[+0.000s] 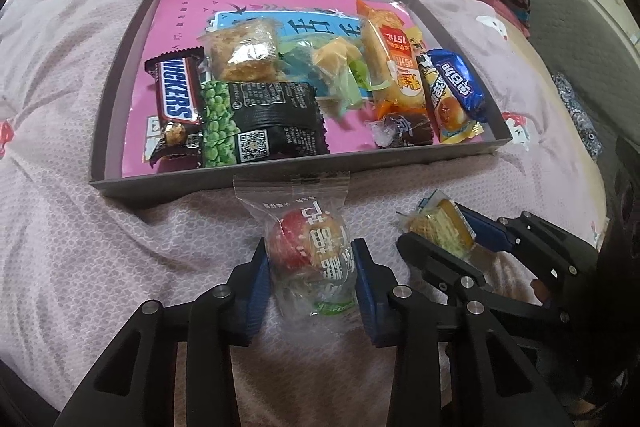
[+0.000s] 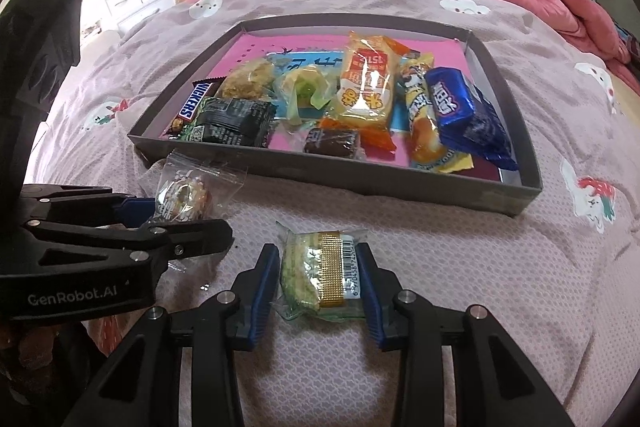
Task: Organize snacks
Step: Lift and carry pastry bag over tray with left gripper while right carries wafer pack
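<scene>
I have the left gripper (image 1: 312, 267) closed on a round snack in a clear wrapper (image 1: 310, 247), its blue pads pressing both sides of the red and cream ball. It sits on the bedspread (image 1: 80, 247) just in front of the near wall of the grey tray (image 1: 224, 183), the wrapper's crimped top almost at that wall.

My right gripper (image 2: 318, 279) is clamped on a small wrapped cake (image 2: 316, 275), a pale square with a gold band and a barcode end, also down on the bedspread, a little further from the tray's near edge and to the right of the round snack.

Inside the tray, a Snickers bar (image 1: 174, 95) lies toward the near left corner, a green pea packet (image 1: 256, 123) beside it, an orange packet (image 1: 394, 63) in the middle, and a blue packet (image 1: 460, 83) toward the right wall.
</scene>
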